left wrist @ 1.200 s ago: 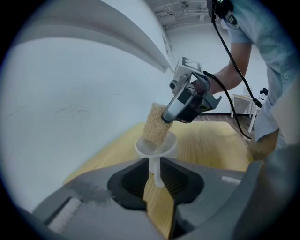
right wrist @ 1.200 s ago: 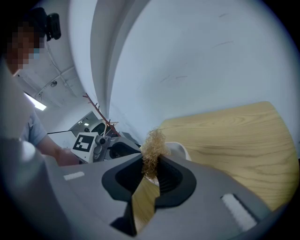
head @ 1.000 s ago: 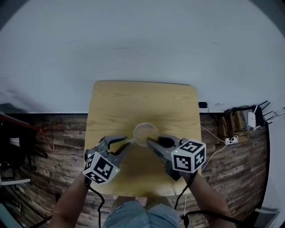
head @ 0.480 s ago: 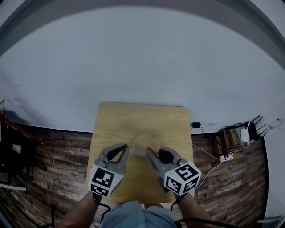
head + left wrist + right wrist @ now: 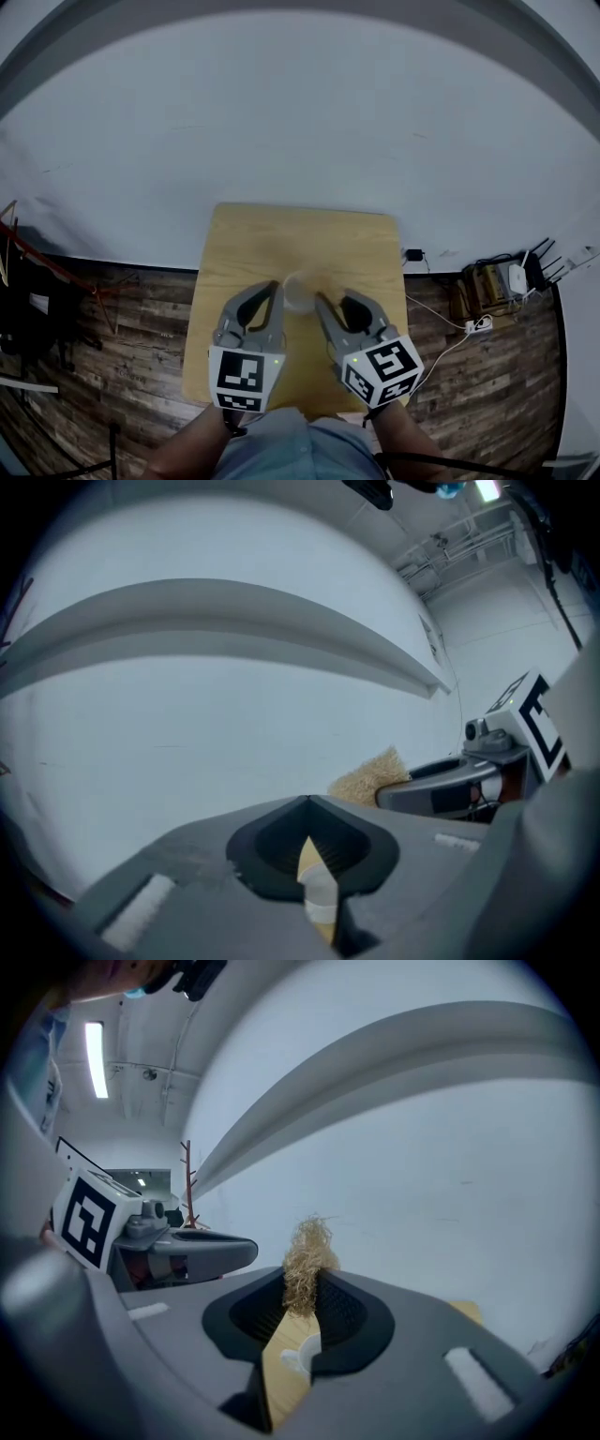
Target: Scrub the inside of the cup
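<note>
Your right gripper [image 5: 309, 1283] is clamping a straw-coloured scrub tuft [image 5: 307, 1255]. Its jaws are standing only a slit apart and pressing the fibres from both sides. The frayed end is sticking out past the tips.

Your left gripper [image 5: 307, 803] is sitting with its jaws pressed together at the tips. In the narrow slit behind those tips a pale sliver is showing against the wood. I cannot tell whether it is being pinched there or is only lying below.

Just ahead of both sets of tips, and between them, the cup [image 5: 302, 291] is standing upright. The left gripper's tips are reaching its left edge, and the right gripper's tips are coming in just beside its right edge. The cup is looking pale and blurred from above, so I cannot tell what, if anything, is lying inside it.

The cup is resting on a light wooden table [image 5: 300, 234], which is stretching away from the grippers toward a pale wall [image 5: 300, 112]. On your side of the jaws, the marker cubes [image 5: 246, 377] are facing up at you.

Farther out, a dark plank floor [image 5: 122, 356] is showing on both sides of the table. Well off to the right of your right gripper, cables [image 5: 450, 328] are trailing across that floor.
</note>
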Tool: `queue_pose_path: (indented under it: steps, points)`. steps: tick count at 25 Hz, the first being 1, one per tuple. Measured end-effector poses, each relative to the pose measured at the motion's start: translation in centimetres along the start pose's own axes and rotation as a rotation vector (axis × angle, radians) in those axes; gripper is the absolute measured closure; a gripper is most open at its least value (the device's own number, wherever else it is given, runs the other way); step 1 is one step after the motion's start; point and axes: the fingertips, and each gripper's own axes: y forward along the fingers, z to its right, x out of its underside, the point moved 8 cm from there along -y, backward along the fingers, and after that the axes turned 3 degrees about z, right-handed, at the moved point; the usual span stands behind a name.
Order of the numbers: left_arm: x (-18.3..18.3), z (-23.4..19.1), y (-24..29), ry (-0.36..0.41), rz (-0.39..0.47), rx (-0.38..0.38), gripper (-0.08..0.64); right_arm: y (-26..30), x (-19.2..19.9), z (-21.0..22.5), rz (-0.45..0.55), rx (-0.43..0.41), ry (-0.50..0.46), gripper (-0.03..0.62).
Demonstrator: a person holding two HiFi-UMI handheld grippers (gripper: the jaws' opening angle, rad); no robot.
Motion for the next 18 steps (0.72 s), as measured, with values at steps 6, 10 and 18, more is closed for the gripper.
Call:
queue_pose_path:
  steps: [6, 10, 18]
  points:
    - [-0.2, 0.7, -0.2, -0.016, 0.007, -0.004, 0.54, -0.5, 0.1, 0.1, -0.002, 0.019, -0.032, 0.517]
    - [-0.4, 1.1, 0.1, -0.016, 0.009, -0.002, 0.54, -0.6, 0.1, 0.4, -0.006, 0.014, -0.03, 0.517]
    - [-0.5, 1.3, 0.1, -0.01, 0.01, 0.009, 0.54, -0.5, 0.0, 0.4, -0.002, 0.009, -0.035, 0.517]
